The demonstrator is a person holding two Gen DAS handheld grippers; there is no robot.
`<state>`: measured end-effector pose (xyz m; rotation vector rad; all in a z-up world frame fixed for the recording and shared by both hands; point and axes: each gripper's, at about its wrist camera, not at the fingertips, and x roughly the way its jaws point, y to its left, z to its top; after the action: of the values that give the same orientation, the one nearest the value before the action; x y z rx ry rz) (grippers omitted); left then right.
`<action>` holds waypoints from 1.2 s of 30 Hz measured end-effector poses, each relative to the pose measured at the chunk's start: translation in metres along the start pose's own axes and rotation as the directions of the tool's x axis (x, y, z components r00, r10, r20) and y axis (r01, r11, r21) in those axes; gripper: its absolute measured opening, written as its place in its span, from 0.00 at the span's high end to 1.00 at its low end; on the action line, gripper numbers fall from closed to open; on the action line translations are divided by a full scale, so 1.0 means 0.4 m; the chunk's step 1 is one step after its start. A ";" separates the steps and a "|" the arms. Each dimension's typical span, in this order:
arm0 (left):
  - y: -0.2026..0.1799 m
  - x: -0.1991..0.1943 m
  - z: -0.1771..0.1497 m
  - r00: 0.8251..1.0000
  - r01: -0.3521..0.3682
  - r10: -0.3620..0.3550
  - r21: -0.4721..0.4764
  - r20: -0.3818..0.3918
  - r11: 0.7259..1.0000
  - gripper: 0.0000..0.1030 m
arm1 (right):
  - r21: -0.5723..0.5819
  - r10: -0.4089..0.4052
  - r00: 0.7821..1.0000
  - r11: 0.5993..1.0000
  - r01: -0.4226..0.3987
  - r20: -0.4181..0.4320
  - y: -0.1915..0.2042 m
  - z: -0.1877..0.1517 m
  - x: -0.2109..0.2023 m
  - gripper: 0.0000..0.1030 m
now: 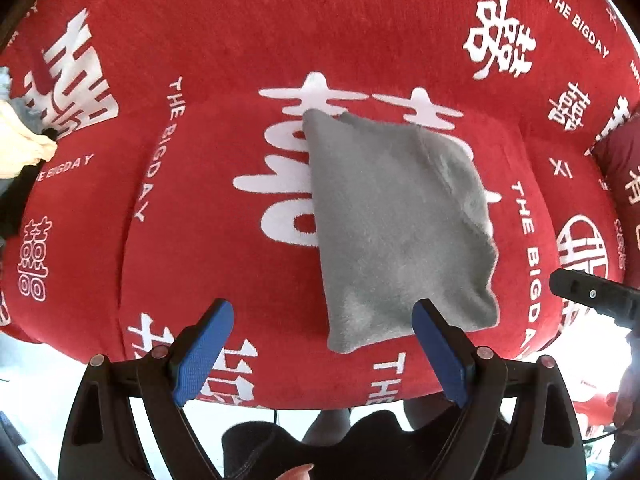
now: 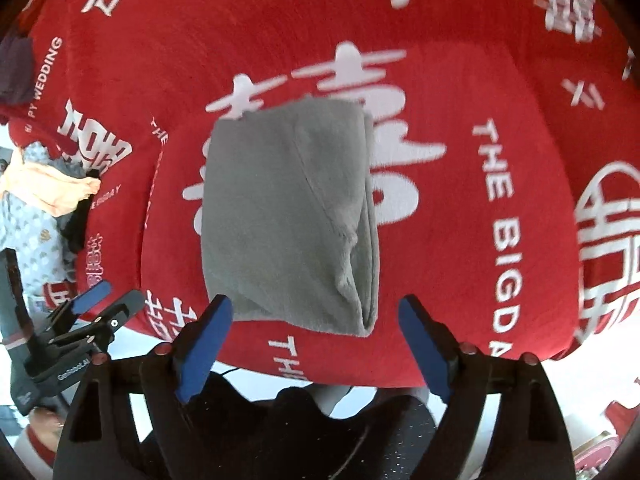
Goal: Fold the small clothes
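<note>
Clothes pile (image 2: 44,192) clearer from right wrist.

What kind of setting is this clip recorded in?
Most likely a home living room. A folded grey garment lies on a sofa seat under a red wedding-print cover, with a pile of other clothes at the seat's left end. Both grippers hover with jaws open, holding nothing.

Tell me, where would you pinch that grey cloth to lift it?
Probably the near right corner of the grey cloth, coming in low from the sofa's front edge. The folded layers bunch into a raised ridge there, which gives more to pinch than the flat middle does. The right gripper already faces that edge with jaws open, and the left gripper is open too.
</note>
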<state>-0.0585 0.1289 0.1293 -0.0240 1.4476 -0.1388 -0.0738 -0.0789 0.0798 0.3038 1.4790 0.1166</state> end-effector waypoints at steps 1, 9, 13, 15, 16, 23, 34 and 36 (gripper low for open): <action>-0.001 -0.009 0.002 1.000 0.000 0.000 -0.001 0.003 1.000 0.11 | -0.010 -0.016 1.000 1.000 0.016 0.012 0.008 0.001 -0.012 0.05; -0.016 -0.099 0.023 0.998 -0.065 0.065 0.002 0.024 0.998 0.11 | -0.091 -0.164 0.985 0.982 0.167 0.045 0.090 -0.002 -0.088 0.00; -0.022 -0.121 0.022 0.997 -0.080 0.080 -0.015 0.007 0.997 0.11 | -0.035 -0.164 0.986 0.986 0.164 0.009 0.093 -0.010 -0.103 0.00; -0.027 -0.133 0.021 0.997 -0.080 0.080 -0.014 -0.002 0.997 0.11 | -0.021 -0.162 0.987 0.987 0.162 0.010 0.096 -0.011 -0.113 0.00; -0.030 -0.135 0.020 0.997 -0.078 0.078 -0.011 -0.007 0.997 0.11 | -0.016 -0.164 0.986 0.986 0.164 0.011 0.097 -0.009 -0.120 0.00; -0.034 -0.136 0.028 0.992 -0.107 0.106 -0.007 -0.063 0.994 0.11 | -0.016 -0.182 0.983 0.983 0.182 0.004 0.105 0.001 -0.135 0.00; -0.049 -0.144 0.028 0.991 -0.122 0.122 0.005 -0.061 0.993 0.00 | -0.058 -0.210 0.978 0.976 0.209 -0.004 0.132 0.012 -0.136 0.00; -0.053 -0.145 0.029 0.990 -0.128 0.129 0.018 -0.056 0.992 0.00 | -0.062 -0.213 0.977 0.975 0.212 -0.006 0.135 0.011 -0.134 0.00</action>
<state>-0.0553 0.1136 0.1901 0.0854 1.5007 -0.0447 -0.0686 -0.0420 0.1463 0.0938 1.5084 -0.0086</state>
